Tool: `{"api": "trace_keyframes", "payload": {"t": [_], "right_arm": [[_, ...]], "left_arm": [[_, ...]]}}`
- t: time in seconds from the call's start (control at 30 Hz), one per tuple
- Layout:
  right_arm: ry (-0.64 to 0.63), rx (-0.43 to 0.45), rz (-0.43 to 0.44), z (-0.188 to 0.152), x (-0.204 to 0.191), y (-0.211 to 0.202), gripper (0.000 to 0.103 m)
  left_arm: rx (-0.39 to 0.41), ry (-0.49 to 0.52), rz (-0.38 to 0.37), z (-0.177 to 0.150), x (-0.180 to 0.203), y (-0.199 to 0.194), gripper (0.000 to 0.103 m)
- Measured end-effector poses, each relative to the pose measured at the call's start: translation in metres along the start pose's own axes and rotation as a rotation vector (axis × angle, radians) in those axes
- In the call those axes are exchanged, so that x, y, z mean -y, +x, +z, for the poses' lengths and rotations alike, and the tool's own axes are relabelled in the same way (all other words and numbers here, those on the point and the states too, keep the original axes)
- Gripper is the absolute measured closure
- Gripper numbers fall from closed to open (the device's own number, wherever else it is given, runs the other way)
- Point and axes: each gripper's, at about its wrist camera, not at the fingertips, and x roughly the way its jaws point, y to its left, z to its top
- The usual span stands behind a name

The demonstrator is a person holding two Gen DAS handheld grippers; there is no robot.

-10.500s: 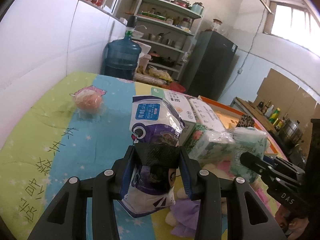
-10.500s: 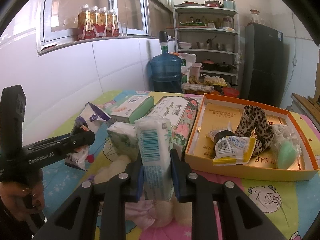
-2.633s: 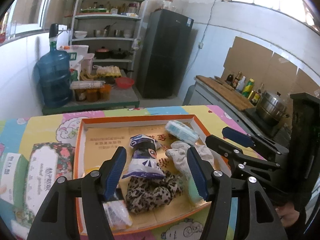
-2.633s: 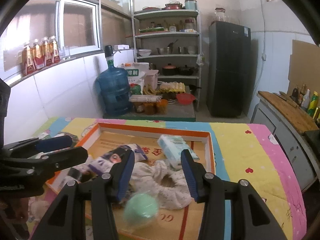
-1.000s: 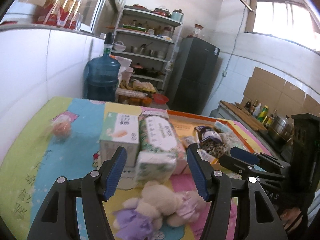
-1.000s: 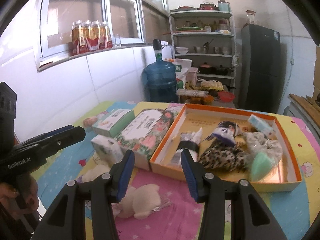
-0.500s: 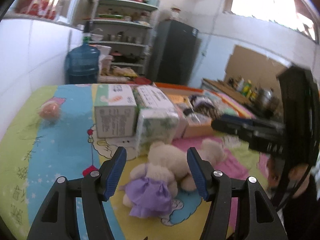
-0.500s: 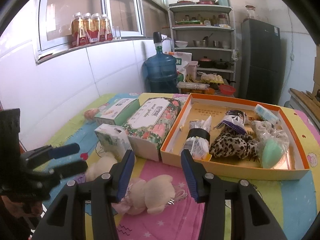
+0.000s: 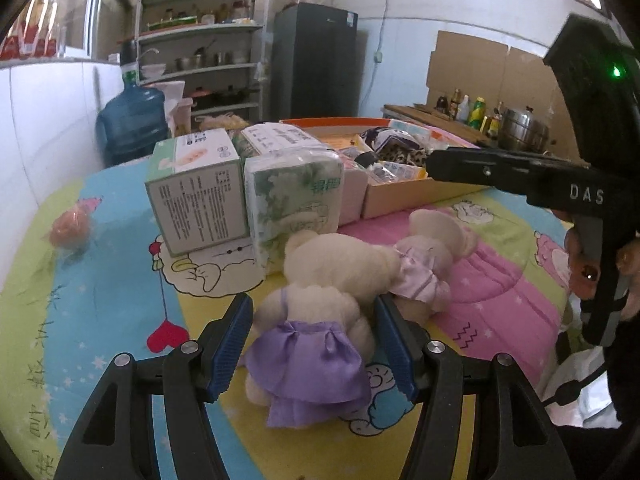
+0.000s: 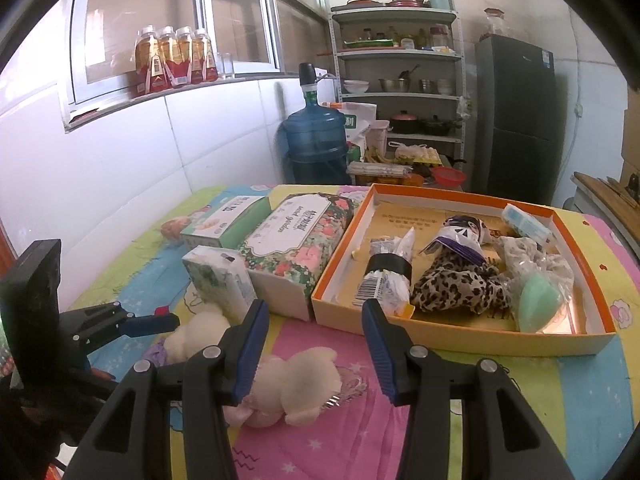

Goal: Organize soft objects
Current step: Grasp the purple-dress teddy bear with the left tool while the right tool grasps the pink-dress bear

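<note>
- Daylight enters through the window (image 10: 172, 36) at 10 o'clock in the right view; the left view's 1 o'clock window band overexposes.
- Fisheye bending and black vignetting occupy all corners.
- Shadows stay soft; focus is adequate.

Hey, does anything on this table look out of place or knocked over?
Two plush bears lie toppled on the cloth, outside the orange box: the purple-skirted bear between the open left gripper fingers, the pink-dressed bear beside it.
</note>
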Motion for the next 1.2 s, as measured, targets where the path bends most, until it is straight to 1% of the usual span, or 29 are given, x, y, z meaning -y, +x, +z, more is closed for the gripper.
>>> {"api": "trace_keyframes", "payload": {"t": [0.07,0.23,0.27,0.3,0.37,0.47,0.57,0.73,0.83,0.9,1.0,1.07,1.17,1.2], "right_arm": [[0.001,-0.002,0.003,0.000,0.000,0.001,0.055],[-0.027,-0.013,0.026,-0.004,-0.001,0.002,0.054],[-0.040,-0.017,0.030,-0.005,-0.002,0.002,0.051],[-0.054,-0.021,0.034,-0.006,-0.003,0.003,0.044],[-0.087,-0.030,0.052,-0.007,-0.005,0.003,0.041],[-0.138,-0.041,0.085,-0.009,-0.009,0.003,0.041],[-0.178,-0.042,0.092,-0.009,-0.014,0.002,0.041],[-0.178,-0.040,0.113,-0.009,-0.016,0.002,0.041],[-0.206,-0.051,0.141,-0.011,-0.019,0.004,0.041],[-0.260,-0.066,0.170,-0.010,-0.024,0.005,0.041],[-0.403,-0.106,0.247,-0.012,-0.033,0.007,0.041],[-0.545,-0.151,0.294,-0.016,-0.041,0.011,0.040],[-0.759,-0.207,0.325,-0.020,-0.050,0.015,0.040],[-0.810,-0.222,0.337,-0.019,-0.052,0.017,0.040]], "left_arm": [[-0.009,-0.015,-0.006,0.000,-0.003,0.003,0.039],[0.010,-0.023,-0.006,-0.003,-0.003,0.001,0.049],[0.013,-0.026,-0.004,-0.004,-0.002,0.000,0.050],[0.017,-0.030,-0.004,-0.007,-0.003,-0.002,0.051],[0.029,-0.049,-0.004,-0.009,-0.004,-0.005,0.052],[0.040,-0.074,-0.012,-0.013,-0.008,-0.010,0.053],[0.043,-0.082,-0.012,-0.015,-0.007,-0.011,0.054],[0.084,-0.118,-0.004,-0.018,-0.010,-0.020,0.056],[0.099,-0.137,0.013,-0.021,-0.013,-0.029,0.056],[0.115,-0.149,0.026,-0.022,-0.016,-0.037,0.056],[0.135,-0.159,0.047,-0.022,-0.019,-0.047,0.056],[0.143,-0.165,0.058,-0.022,-0.020,-0.051,0.056],[0.159,-0.182,0.070,-0.023,-0.022,-0.056,0.056],[0.165,-0.190,0.073,-0.023,-0.023,-0.058,0.056]]}}
